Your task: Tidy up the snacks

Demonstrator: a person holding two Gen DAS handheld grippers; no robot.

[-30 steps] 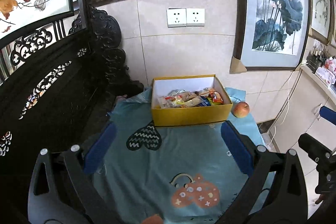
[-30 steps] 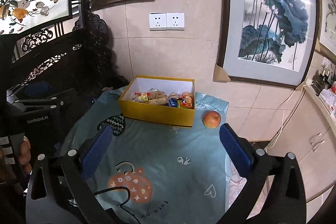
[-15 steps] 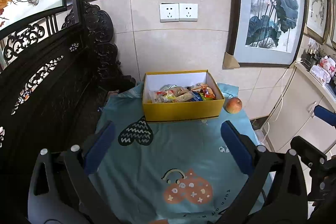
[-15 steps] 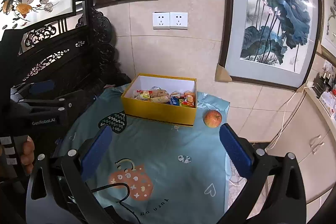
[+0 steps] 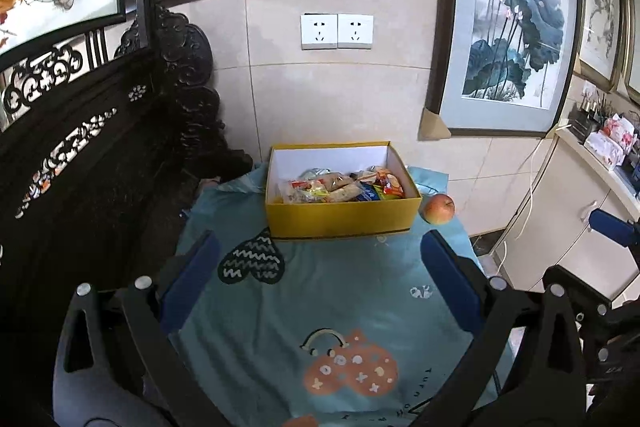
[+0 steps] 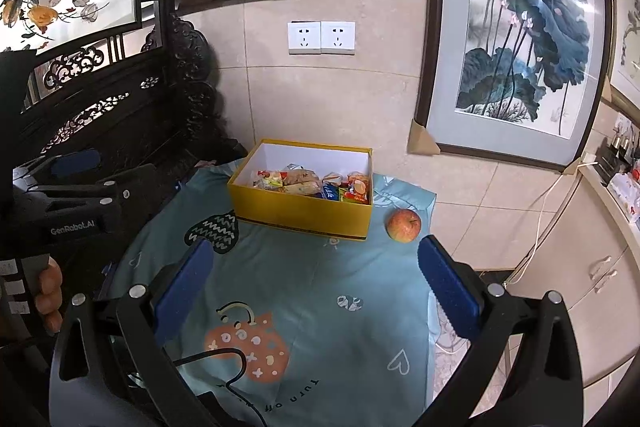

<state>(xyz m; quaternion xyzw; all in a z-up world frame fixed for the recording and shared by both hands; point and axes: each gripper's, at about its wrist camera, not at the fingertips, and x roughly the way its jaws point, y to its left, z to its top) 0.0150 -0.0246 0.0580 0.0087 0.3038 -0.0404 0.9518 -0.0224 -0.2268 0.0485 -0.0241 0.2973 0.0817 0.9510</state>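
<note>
A yellow box (image 5: pixel 340 217) with white inner walls stands at the far end of the teal cloth (image 5: pixel 320 291). It holds several wrapped snacks (image 5: pixel 340 185). It also shows in the right wrist view (image 6: pixel 304 211) with the snacks (image 6: pixel 316 183) inside. My left gripper (image 5: pixel 320 267) is open and empty, held above the cloth well short of the box. My right gripper (image 6: pixel 316 271) is open and empty, also short of the box. The left gripper's body (image 6: pixel 76 199) shows at the left of the right wrist view.
A red apple (image 5: pixel 439 209) lies on the cloth right of the box, also seen in the right wrist view (image 6: pixel 404 225). A dark carved wooden screen (image 5: pixel 80 155) stands on the left. A tiled wall with sockets (image 5: pixel 336 31) is behind. White cabinets (image 6: pixel 580 267) are on the right.
Both grippers have drawn back and risen slightly, so the box looks a little smaller and farther. Both jaws stay open and empty. Nothing on the cloth has moved.
</note>
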